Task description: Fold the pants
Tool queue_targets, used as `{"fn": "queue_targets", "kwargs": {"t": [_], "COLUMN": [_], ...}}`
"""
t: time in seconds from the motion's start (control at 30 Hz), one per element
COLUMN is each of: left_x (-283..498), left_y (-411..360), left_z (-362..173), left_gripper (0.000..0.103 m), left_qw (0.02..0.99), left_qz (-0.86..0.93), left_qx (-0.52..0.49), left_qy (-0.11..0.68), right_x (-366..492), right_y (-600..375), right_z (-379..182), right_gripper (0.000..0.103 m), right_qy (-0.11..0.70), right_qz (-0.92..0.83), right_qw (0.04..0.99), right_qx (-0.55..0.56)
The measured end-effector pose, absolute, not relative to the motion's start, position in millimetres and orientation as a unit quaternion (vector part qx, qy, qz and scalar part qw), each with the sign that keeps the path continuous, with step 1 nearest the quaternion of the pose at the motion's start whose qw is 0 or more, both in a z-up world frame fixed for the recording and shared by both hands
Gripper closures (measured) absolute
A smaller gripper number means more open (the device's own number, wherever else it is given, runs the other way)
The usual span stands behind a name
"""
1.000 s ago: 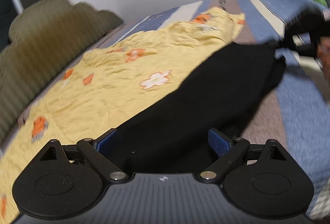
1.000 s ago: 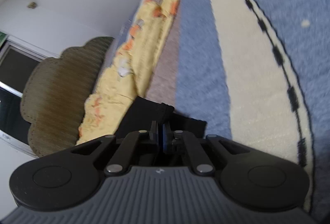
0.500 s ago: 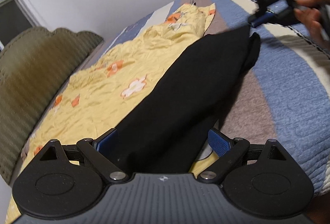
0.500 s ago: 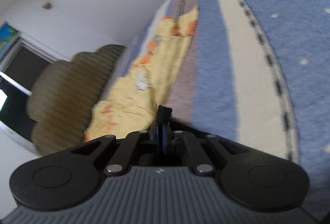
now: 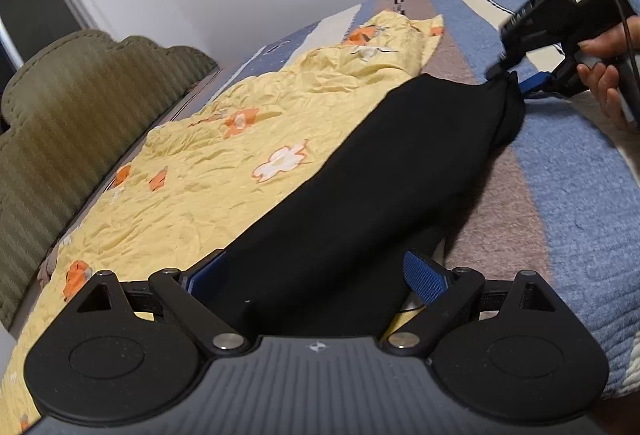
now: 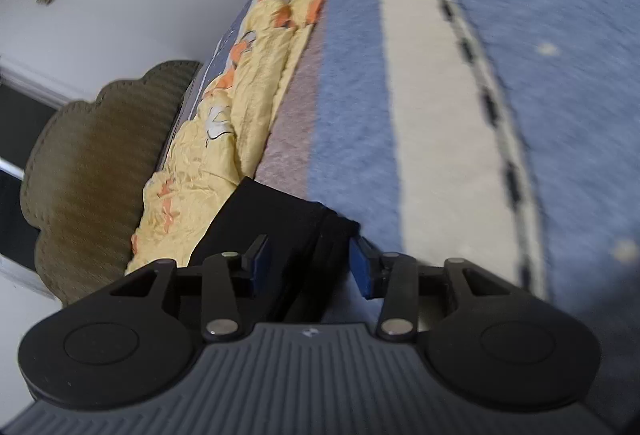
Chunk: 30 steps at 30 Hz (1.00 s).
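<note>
Here the left gripper [image 5: 316,275] has its jaws spread wide, one on each side of the near end of the pants [image 5: 360,195], gripping nothing. The black cloth runs between the blue pads [image 5: 424,277] and under the gripper body; whether the pads touch it I cannot tell.

At the far end, the right gripper [image 6: 306,263] also stands with its jaws apart. In its own view the bunched end of the pants [image 6: 280,223] sits between the pads [image 6: 362,269], but they are not pressed on it. The left view shows that gripper [image 5: 520,79] at the far tip of the garment, with the hand [image 5: 604,75] on its handle.

The pants lie on the bed as 1 long, narrow black strip, stretched between the 2 grippers. Their left edge rests over a crumpled yellow sheet [image 5: 200,163] with orange and white flowers; their right edge lies on the striped blanket [image 5: 560,195]. A green headboard [image 5: 60,115] stands beyond.

Judging by the shape, the legs look already laid 1 on the other lengthwise, so the 1st fold seems done and the strip set down. No crosswise fold shows yet. What is left, I would say, is to bring 1 end over to the other, perhaps twice, and smooth the far end, which is wrinkled and bunched.
</note>
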<state>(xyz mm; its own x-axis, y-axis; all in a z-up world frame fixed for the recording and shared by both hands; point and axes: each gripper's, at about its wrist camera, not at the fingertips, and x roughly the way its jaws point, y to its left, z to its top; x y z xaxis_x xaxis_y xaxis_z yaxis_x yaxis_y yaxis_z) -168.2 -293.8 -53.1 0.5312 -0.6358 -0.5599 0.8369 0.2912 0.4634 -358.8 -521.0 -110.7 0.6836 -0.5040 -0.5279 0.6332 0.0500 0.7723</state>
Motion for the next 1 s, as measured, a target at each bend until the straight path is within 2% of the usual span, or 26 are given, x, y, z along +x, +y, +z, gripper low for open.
{"fn": "queue_targets", "kwargs": {"t": [0.03,0.07,0.1,0.2,0.4,0.47,0.53,0.63,0.77,0.87,1.0], "left_x": [-165,-162,-159,-147,-128,-124,-120,-112,-103,-99,-93], "left_y": [-292,-291,-289,-285,-273,-267,-260,-250,-248,-246,-248], "left_z": [-52,-50,-49,-44,-32,-31,-31,-31,-26,-23,-26], "left_gripper": [0.009,0.009,0.009,0.009,0.009,0.009,0.009,0.009,0.008,0.008,0.009], "left_qw": [0.796,0.8,0.804,0.816,0.828,0.821,0.813,0.798,0.8,0.809,0.807], "left_qz": [-0.461,-0.457,-0.454,-0.44,-0.441,-0.451,-0.465,-0.489,-0.489,-0.478,-0.475], "left_qx": [0.367,0.362,0.358,0.342,0.3,0.294,0.282,0.257,0.235,0.228,0.227], "left_qy": [0.138,0.14,0.142,0.151,0.176,0.189,0.207,0.24,0.255,0.253,0.266], "right_x": [-353,-350,-348,-343,-319,-312,-309,-320,-343,-341,-326], "right_y": [-524,-527,-530,-538,-545,-542,-541,-546,-542,-538,-541], "right_z": [-110,-109,-109,-94,-1,16,12,-33,-83,-80,-44], "right_gripper": [0.067,0.091,0.095,0.095,0.095,0.095,0.095,0.095,0.095,0.095,0.095], "right_qy": [0.063,0.064,0.061,0.043,-0.041,-0.037,-0.001,0.067,0.096,0.091,0.059], "right_qz": [-0.397,-0.398,-0.389,-0.369,-0.29,-0.288,-0.318,-0.37,-0.39,-0.395,-0.375], "right_qw": [0.725,0.726,0.729,0.748,0.836,0.853,0.851,0.811,0.764,0.767,0.8], "right_qx": [0.559,0.557,0.56,0.55,0.463,0.433,0.418,0.447,0.505,0.497,0.465]}}
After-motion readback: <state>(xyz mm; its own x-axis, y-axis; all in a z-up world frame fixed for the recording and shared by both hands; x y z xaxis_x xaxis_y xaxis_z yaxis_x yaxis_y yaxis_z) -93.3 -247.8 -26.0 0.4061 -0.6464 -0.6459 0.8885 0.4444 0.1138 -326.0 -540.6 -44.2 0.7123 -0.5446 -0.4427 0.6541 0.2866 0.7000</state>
